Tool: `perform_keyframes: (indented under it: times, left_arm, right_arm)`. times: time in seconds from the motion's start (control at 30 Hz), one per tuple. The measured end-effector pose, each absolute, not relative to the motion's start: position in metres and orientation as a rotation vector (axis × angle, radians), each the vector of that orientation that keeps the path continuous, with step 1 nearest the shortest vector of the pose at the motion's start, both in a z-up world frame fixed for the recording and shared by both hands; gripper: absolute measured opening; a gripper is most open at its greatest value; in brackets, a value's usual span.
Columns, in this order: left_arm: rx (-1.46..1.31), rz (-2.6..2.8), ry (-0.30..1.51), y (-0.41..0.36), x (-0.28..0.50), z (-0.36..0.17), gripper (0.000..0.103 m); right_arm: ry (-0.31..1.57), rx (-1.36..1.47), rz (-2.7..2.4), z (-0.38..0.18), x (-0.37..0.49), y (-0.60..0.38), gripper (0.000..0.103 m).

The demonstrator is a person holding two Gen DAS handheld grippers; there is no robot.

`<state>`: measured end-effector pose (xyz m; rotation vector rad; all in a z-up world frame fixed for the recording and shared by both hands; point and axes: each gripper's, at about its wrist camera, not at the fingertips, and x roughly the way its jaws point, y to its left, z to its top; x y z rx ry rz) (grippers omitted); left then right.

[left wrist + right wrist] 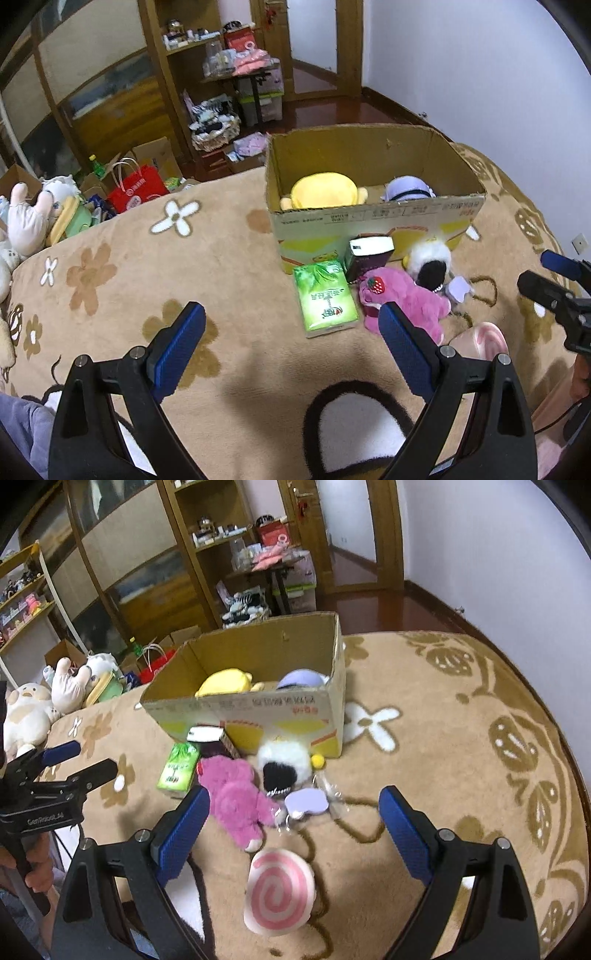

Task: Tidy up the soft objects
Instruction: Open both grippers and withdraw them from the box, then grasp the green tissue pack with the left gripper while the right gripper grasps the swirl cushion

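Sorting soft toys into the cardboard box point(258, 709).
We keep both the left gripper point(291, 325) and the right gripper point(291, 812) open and empty; the pink plush point(236, 797) lies just ahead, ready for picking.

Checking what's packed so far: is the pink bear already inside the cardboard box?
No, the pink bear lies on the blanket in front of the cardboard box.

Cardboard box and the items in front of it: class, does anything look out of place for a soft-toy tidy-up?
Yes. Among the plush toys by the cardboard box lie a green tissue pack and a small dark carton, tipped over; neither is a toy.
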<state>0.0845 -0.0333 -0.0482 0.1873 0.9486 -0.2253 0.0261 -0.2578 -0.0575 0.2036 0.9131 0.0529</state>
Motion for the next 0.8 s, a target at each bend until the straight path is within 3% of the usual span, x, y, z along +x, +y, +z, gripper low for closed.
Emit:
perform_keyframes:
  times: [0.27, 0.4, 0.5, 0.57, 0.6, 0.63, 0.8]
  left_arm:
    - [0.217, -0.256, 1.011, -0.044, 0.105, -0.071, 0.094]
    - [0.184, -0.266, 1.060, -0.046, 0.118, -0.082, 0.094]
    - [0.173, -0.271, 1.091, -0.049, 0.129, -0.092, 0.094]
    - [0.175, -0.274, 1.111, -0.051, 0.133, -0.099, 0.094]
    - [0.178, -0.274, 1.120, -0.052, 0.136, -0.103, 0.094]
    - [0.179, -0.272, 1.127, -0.053, 0.138, -0.106, 0.094]
    - [0.177, -0.281, 1.163, -0.058, 0.146, -0.122, 0.093]
  right_arm:
    - [1.049, 0.190, 0.095, -0.085, 0.033, -0.246, 0.084]
    - [1.125, 0.138, 0.133, -0.101, 0.039, -0.235, 0.069]
    - [1.176, 0.101, 0.149, -0.112, 0.041, -0.226, 0.068]
    - [1.204, 0.088, 0.148, -0.117, 0.043, -0.223, 0.060]
    - [1.222, 0.083, 0.148, -0.121, 0.044, -0.222, 0.049]
    - [1.238, 0.083, 0.147, -0.124, 0.045, -0.222, 0.045]
    - [1.261, 0.115, 0.146, -0.130, 0.049, -0.226, 0.038]
